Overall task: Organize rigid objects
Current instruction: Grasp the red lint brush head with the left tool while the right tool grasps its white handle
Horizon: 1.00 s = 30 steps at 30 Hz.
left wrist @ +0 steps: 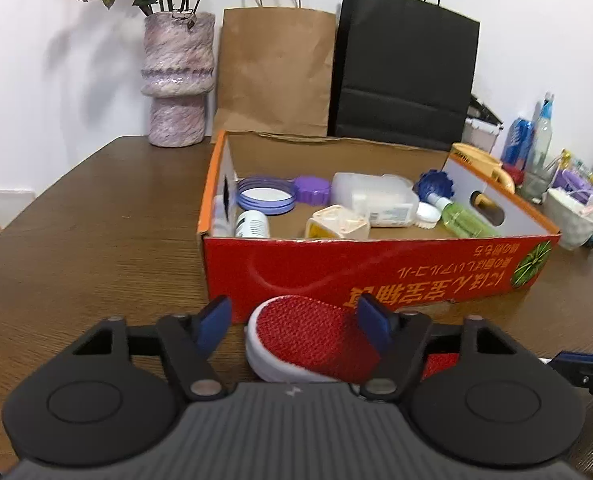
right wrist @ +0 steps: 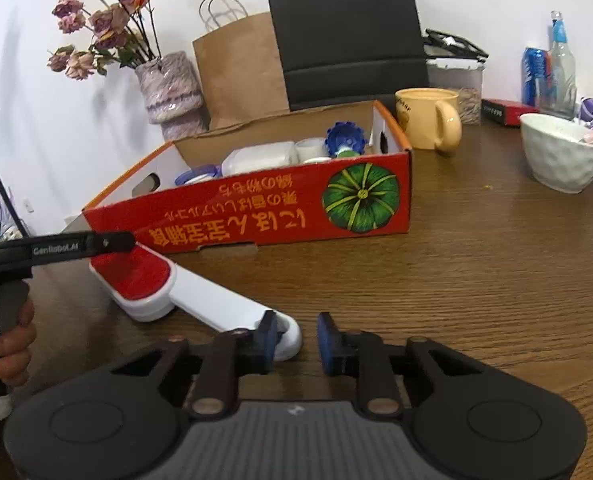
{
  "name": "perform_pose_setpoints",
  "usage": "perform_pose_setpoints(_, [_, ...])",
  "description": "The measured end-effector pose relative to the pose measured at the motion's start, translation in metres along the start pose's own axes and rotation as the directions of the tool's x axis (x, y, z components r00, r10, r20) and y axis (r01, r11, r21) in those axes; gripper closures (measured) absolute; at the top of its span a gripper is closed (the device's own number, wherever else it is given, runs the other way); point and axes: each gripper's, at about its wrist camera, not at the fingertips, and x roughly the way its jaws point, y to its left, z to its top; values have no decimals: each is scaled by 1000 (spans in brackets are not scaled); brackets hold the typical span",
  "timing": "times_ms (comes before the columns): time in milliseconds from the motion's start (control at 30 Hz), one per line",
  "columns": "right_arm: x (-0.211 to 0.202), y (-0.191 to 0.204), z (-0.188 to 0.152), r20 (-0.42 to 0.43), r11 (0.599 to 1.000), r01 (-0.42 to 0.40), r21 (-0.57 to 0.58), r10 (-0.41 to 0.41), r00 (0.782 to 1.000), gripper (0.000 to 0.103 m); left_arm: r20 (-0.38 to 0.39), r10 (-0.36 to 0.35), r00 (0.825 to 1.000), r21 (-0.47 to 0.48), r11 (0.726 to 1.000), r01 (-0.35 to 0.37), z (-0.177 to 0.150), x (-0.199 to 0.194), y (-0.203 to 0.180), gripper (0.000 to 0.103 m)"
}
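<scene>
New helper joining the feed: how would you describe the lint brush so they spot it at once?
Find the red cardboard box on the wooden table. The lint brush lies flat on the table just in front of it, not inside. It is the only long white piece with a red fabric pad, and the left tool straddles that pad.

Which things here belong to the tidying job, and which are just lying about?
Part of the job:
lint brush
red cardboard box
left gripper
right gripper

Just lying about:
yellow mug
white bowl
vase of dried roses
brown paper bag
black paper bag
</scene>
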Motion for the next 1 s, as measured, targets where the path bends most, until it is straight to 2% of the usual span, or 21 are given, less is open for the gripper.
perform_pose_setpoints(67, [0,1,1,0,1000,-3,-9,3,1000,91,12,-4,1000,-7,1000,4,-3,-3,-2,45])
perform_pose_setpoints(167, [-2,1,1,2,999,4,-38,-4,1000,91,25,38,999,31,999,-39,-8,-14,-12,52])
perform_pose_setpoints(200, [-5,0,1,9,999,-2,-44,3,1000,91,18,54,998,41,998,-55,-10,-19,-15,62])
perform_pose_setpoints(233, [-10,0,1,15,999,-9,-49,9,1000,92,10,60,998,52,997,-60,-13,-25,-19,68])
perform_pose_setpoints(267, [-15,0,1,17,998,-12,-62,13,1000,92,2,65,998,68,996,-65,-17,-33,-23,79])
perform_pose_setpoints(300, [-20,0,0,15,997,-25,-73,26,1000,93,-8,35,999,73,997,-34,-23,-44,-26,84])
perform_pose_setpoints(367, [-24,2,-6,-10,995,-39,-90,39,999,92,-39,-63,997,38,997,65,-38,-63,-32,84])
perform_pose_setpoints(433, [-27,3,-14,-20,994,-42,-103,40,999,92,-65,-105,992,22,994,107,-53,-74,-36,84])
perform_pose_setpoints(467, [-28,3,-18,-21,994,-41,-105,39,999,92,-72,-101,992,33,994,103,-60,-79,-40,84])
perform_pose_setpoints(533, [-31,-1,-20,-11,995,-39,-89,39,999,92,-51,-61,997,45,997,63,-67,-87,-40,81])
perform_pose_setpoints(600, [-32,-4,-18,-8,995,-25,-93,25,1000,93,-28,-27,999,39,999,28,-60,-91,-33,61])
perform_pose_setpoints(733, [-28,-14,-6,44,996,53,-73,-50,998,94,14,-23,1000,15,1000,23,-41,-91,-21,40])
perform_pose_setpoints(767, [-26,-17,-2,48,996,57,-64,-53,997,94,20,-31,999,15,999,31,-37,-88,-20,31])
perform_pose_setpoints(933, [-10,-21,9,52,995,70,-77,-66,996,94,-8,-26,1000,8,1000,26,-25,-61,-26,29])
perform_pose_setpoints(1000, [-4,-22,9,47,994,77,-84,-74,996,94,-20,-28,999,3,1000,28,-26,-50,-28,24])
